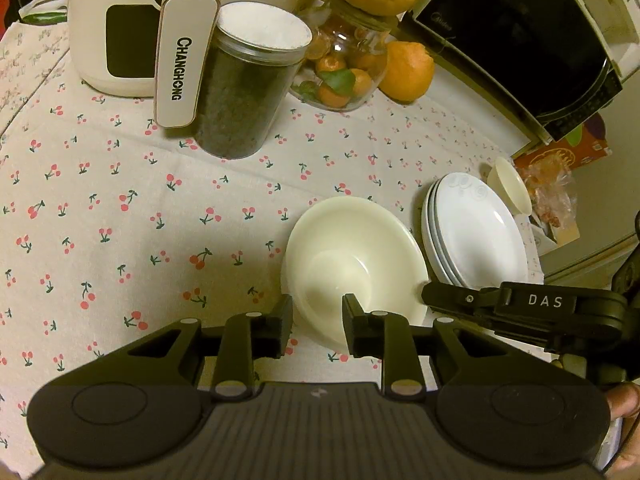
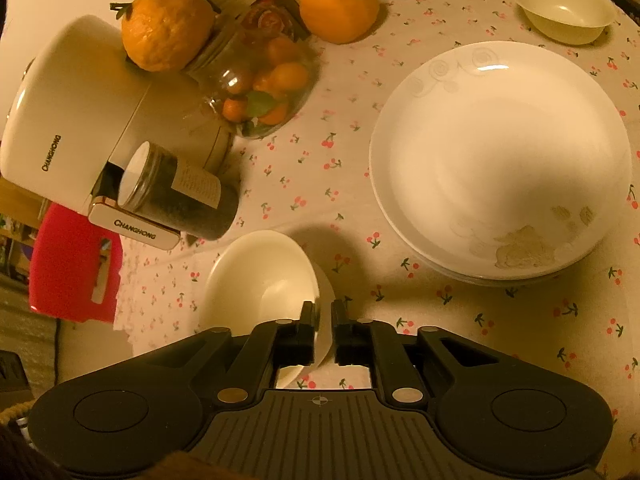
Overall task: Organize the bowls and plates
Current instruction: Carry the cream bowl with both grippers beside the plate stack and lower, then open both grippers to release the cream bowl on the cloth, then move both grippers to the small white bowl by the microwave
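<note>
Both claws stand slightly parted astride the bowl's (image 1: 352,264) rim on the tabletop (image 1: 160,200), left claw (image 1: 318,320) and right claw (image 2: 324,316) not squeezing; seemingly a release; next, fetch the small bowl (image 2: 564,6) beyond the plates (image 2: 500,160)

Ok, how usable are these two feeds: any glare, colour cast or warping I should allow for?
Left wrist view: fairly neutral light, strong fisheye bending at the edges, the microwave curved and dark. Right wrist view: heavy yellow-orange cast, a small glare streak on the plate stack, a soft shadow on the cloth behind the cream bowl, and dark corners.
</note>
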### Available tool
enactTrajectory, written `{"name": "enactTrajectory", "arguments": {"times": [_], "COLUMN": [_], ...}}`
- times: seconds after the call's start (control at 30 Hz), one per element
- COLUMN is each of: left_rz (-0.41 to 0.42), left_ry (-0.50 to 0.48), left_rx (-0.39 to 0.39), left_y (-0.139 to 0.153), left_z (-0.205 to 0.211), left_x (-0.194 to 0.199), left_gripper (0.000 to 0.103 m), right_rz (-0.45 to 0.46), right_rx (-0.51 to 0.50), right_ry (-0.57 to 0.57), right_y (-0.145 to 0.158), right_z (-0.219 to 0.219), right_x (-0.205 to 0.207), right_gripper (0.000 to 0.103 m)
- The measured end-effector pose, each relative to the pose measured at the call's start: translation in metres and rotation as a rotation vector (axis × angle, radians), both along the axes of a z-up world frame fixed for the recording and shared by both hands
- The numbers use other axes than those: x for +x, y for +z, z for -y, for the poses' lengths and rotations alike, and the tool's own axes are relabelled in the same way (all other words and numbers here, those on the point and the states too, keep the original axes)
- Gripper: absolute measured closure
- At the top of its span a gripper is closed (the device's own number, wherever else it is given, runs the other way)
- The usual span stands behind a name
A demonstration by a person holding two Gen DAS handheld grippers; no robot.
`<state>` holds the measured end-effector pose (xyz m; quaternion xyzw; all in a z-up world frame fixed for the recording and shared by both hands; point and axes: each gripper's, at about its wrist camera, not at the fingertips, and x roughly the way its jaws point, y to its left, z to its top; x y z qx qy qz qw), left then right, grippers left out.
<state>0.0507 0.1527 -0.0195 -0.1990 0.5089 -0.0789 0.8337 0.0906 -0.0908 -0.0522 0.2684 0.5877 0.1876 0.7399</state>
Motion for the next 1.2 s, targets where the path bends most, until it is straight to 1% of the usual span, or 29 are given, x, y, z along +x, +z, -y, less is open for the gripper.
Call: {"name": "enactTrajectory", "arguments": {"times": [0.03, 0.17, 0.23, 0.33, 0.4, 0.5, 0.57, 0.6, 0.7, 0.77, 0.87, 1.07, 1.2], "left_rz": [0.000, 0.002, 0.005, 0.012, 0.017, 0.021, 0.026, 0.030, 0.046, 0.057, 0.065, 0.082, 0.098], "left_ry": [0.000, -0.001, -0.002, -0.002, 0.000, 0.005, 0.007, 0.007, 0.008, 0.011, 0.011, 0.003, -0.015], "left_rx": [0.002, 0.012, 0.020, 0.036, 0.042, 0.045, 0.052, 0.058, 0.078, 0.085, 0.097, 0.104, 0.109], "left_y": [0.000, 0.001, 0.002, 0.003, 0.004, 0.005, 0.006, 0.007, 0.009, 0.010, 0.011, 0.014, 0.016], "left_z": [0.000, 0.003, 0.004, 0.006, 0.007, 0.008, 0.010, 0.011, 0.015, 0.018, 0.024, 0.043, 0.061], "left_x": [0.000, 0.002, 0.002, 0.002, 0.002, 0.003, 0.003, 0.004, 0.005, 0.006, 0.009, 0.015, 0.020], "left_gripper": [0.074, 0.062, 0.057, 0.050, 0.045, 0.038, 0.033, 0.032, 0.026, 0.019, 0.014, 0.007, 0.005], "right_rz": [-0.001, 0.004, 0.008, 0.021, 0.030, 0.038, 0.046, 0.049, 0.057, 0.062, 0.072, 0.084, 0.089], "right_rx": [0.002, -0.001, 0.003, 0.000, -0.005, -0.008, -0.012, -0.015, -0.022, -0.027, -0.042, -0.051, -0.056], "right_ry": [-0.001, 0.000, 0.000, 0.003, 0.006, 0.006, 0.004, 0.004, -0.005, -0.012, -0.021, -0.057, -0.086], "right_y": [0.000, 0.002, 0.003, 0.006, 0.008, 0.010, 0.011, 0.012, 0.013, 0.013, 0.014, 0.014, 0.015], "right_z": [0.000, 0.001, 0.003, 0.006, 0.008, 0.013, 0.017, 0.019, 0.027, 0.034, 0.044, 0.069, 0.087], "right_x": [0.000, 0.000, -0.001, -0.001, -0.002, -0.003, -0.004, -0.004, -0.005, -0.005, -0.006, -0.007, -0.007], "right_gripper": [0.079, 0.072, 0.061, 0.051, 0.048, 0.038, 0.036, 0.035, 0.026, 0.024, 0.024, 0.021, 0.020]}}
